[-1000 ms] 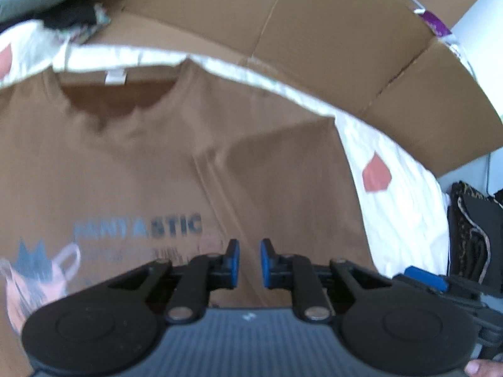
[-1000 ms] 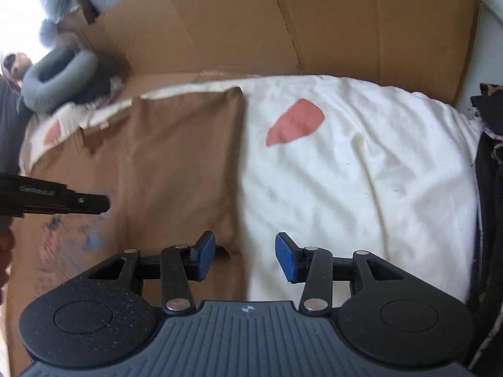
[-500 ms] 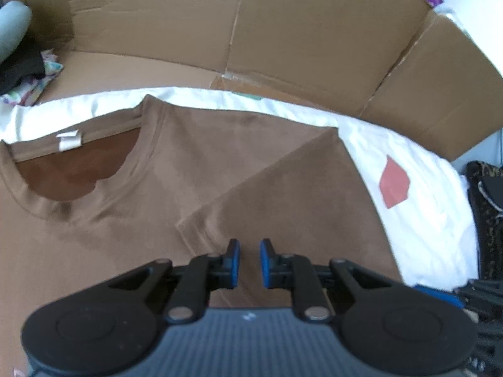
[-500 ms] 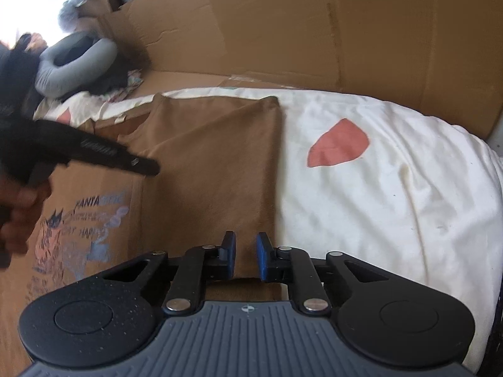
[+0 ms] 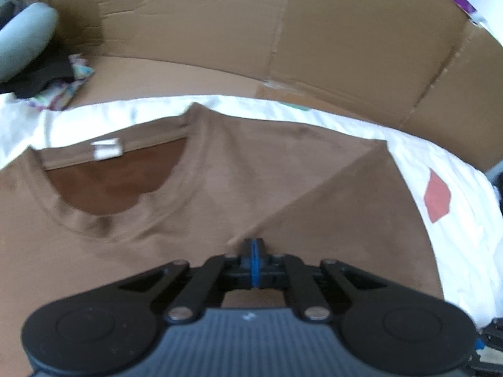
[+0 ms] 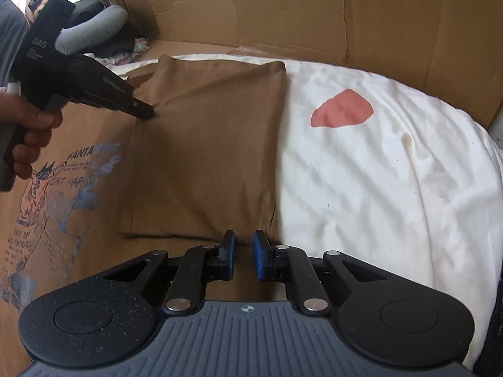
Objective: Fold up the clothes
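A brown T-shirt (image 5: pixel 220 194) lies flat on a white sheet (image 5: pixel 465 235), its right side and sleeve folded inward over the chest. Its printed front shows in the right wrist view (image 6: pixel 72 188). My left gripper (image 5: pixel 254 253) is shut, its blue pads together at the inner corner of the folded panel (image 5: pixel 339 220); whether cloth is pinched I cannot tell. It also shows in the right wrist view (image 6: pixel 147 113), tip on that fold edge. My right gripper (image 6: pixel 241 253) is slightly open just above the folded panel's lower edge (image 6: pixel 201 235).
Cardboard walls (image 5: pixel 283 47) ring the far side of the sheet. A grey neck pillow (image 6: pixel 94 28) and crumpled clothes (image 5: pixel 59 84) lie at the far left. A red patch (image 6: pixel 342 110) marks the sheet right of the shirt. Dark fabric (image 6: pixel 493 330) sits at the right edge.
My left gripper has moved forward to the fold's inner corner and closed fully. My right gripper closed from wide open to a narrow gap and shifted along the folded panel's lower edge.
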Action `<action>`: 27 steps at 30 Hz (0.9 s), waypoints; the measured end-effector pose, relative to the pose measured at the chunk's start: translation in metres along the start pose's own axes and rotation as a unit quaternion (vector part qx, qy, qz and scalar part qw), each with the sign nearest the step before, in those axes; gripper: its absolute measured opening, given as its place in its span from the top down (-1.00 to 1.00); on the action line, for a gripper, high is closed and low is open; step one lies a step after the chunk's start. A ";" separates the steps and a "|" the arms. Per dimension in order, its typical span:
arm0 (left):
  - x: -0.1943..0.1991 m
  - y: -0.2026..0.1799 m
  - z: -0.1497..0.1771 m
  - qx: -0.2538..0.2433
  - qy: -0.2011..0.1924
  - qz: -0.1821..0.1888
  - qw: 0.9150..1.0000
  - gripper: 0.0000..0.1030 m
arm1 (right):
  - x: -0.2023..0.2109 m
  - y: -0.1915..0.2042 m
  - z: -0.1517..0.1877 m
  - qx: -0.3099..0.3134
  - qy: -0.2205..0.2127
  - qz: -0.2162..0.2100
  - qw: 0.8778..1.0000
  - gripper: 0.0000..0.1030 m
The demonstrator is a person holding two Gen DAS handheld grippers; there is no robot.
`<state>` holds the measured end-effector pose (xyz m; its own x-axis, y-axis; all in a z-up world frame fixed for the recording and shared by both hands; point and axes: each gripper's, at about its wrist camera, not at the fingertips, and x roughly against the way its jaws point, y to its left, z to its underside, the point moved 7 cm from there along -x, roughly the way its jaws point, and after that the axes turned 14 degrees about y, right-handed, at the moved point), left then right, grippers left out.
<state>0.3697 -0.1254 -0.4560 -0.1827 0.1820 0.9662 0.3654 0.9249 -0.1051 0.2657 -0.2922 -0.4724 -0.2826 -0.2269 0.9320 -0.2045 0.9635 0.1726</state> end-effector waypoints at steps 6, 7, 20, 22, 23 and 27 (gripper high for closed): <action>0.040 0.015 -0.002 -0.001 0.010 0.000 1.000 0.46 | 0.027 0.001 -0.009 -0.012 0.006 -0.015 1.000 0.52; 0.049 0.018 -0.003 -0.002 0.011 -0.002 1.000 0.24 | 0.032 0.000 -0.012 -0.019 0.009 -0.018 1.000 0.46; 0.203 0.070 -0.018 0.023 0.020 -0.011 0.999 -0.38 | 0.142 -0.001 -0.039 -0.053 0.037 -0.029 0.997 0.00; 0.225 0.077 -0.016 0.028 0.025 -0.009 0.999 -0.38 | 0.161 0.002 -0.044 -0.050 0.037 -0.027 0.998 0.00; 0.236 0.079 -0.014 0.024 0.027 -0.014 0.999 -0.38 | 0.172 0.003 -0.047 -0.051 0.035 -0.027 0.998 0.00; 0.282 0.087 -0.001 0.011 0.033 -0.032 0.999 -0.40 | 0.212 0.007 -0.058 -0.056 0.033 -0.020 0.998 -0.04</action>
<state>0.3506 0.0064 -0.1929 -0.1434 0.1012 0.9845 0.3355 0.9408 -0.0479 0.2587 -0.3256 -0.2554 -0.2134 -0.2588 0.9420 -0.1069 0.9647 0.2408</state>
